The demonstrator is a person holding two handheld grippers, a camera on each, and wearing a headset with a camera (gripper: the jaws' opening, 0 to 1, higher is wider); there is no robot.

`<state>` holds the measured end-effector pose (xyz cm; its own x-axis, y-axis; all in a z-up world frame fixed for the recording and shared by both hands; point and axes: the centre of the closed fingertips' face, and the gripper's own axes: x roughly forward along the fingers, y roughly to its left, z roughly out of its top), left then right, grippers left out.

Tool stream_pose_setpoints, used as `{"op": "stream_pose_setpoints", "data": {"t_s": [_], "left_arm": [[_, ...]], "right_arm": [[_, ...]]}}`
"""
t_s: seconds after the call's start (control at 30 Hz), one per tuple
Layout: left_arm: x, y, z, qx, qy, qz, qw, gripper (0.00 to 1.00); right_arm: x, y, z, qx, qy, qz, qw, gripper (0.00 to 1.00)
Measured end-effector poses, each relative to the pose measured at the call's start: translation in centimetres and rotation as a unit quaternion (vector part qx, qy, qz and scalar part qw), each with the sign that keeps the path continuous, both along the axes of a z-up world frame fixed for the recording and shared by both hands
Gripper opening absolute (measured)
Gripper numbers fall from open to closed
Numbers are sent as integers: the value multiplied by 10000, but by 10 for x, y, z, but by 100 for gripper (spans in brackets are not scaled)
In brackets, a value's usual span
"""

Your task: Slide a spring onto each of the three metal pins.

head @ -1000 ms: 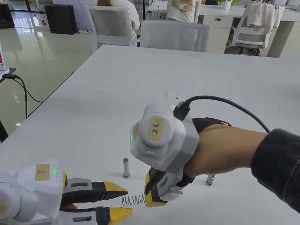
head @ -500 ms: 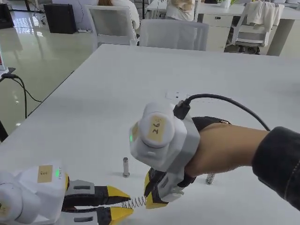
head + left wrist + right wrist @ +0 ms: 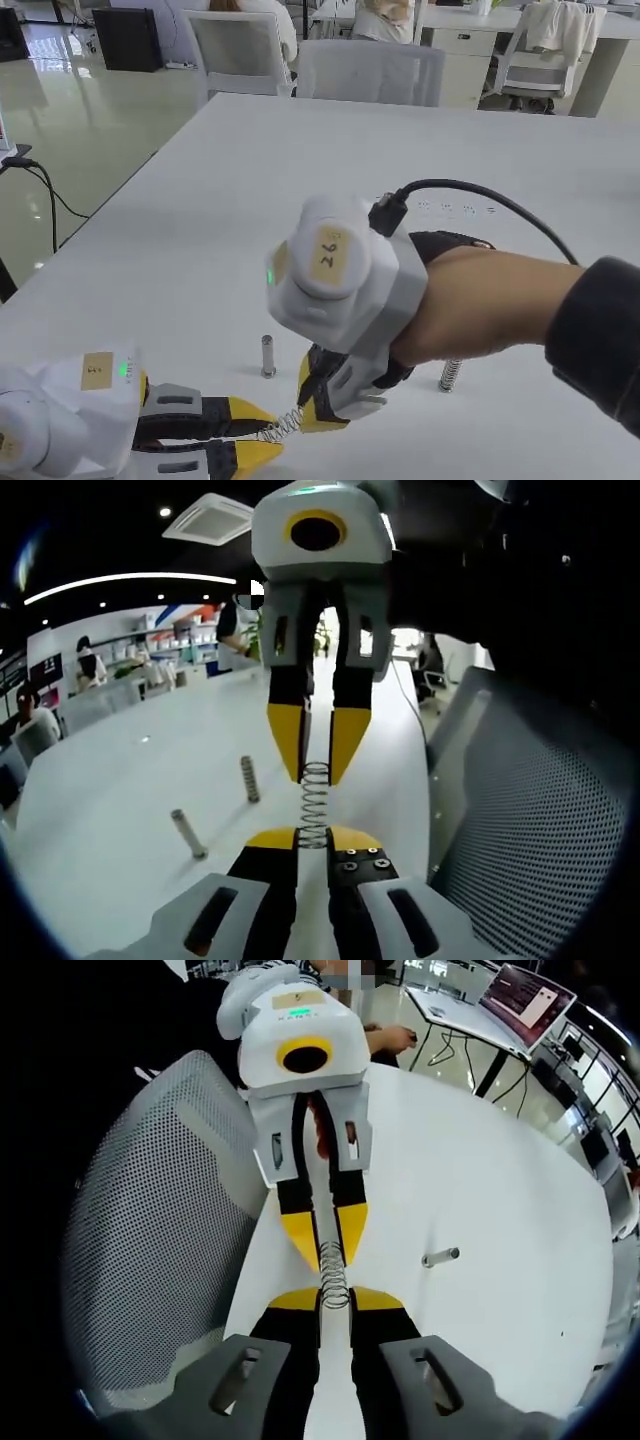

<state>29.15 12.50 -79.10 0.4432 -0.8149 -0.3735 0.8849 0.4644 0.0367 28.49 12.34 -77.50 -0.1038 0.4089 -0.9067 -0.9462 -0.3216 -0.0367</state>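
Tilted upward now, the spring (image 3: 285,424) is pinched between my left gripper (image 3: 270,432) and right gripper (image 3: 308,416); just beyond them, sprung pin (image 3: 450,375) done, bare pin (image 3: 268,357) waiting.

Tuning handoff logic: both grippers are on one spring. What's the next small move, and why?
Probably open the left gripper. It and the right gripper are both shut on the same spring, one at each end, so neither can carry it. A bare pin stands upright close by.

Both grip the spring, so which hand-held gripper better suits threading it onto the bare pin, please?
Probably right: the right hand-held gripper holds the spring from above, near the bare pin; the left hand-held gripper lies low.
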Motion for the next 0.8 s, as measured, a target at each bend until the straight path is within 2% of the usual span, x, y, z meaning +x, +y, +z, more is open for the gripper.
{"op": "stream_pose_setpoints", "data": {"t_s": [0.5, 0.8], "left_arm": [[0, -2, 4, -3, -39, -5, 10000, 2], [0, -4, 4, -11, -48, -25, 10000, 2]], "right_arm": [[-6, 15, 15, 211, -140, 150, 9996, 8], [-9, 20, 16, 265, -101, 171, 9995, 8]]}}
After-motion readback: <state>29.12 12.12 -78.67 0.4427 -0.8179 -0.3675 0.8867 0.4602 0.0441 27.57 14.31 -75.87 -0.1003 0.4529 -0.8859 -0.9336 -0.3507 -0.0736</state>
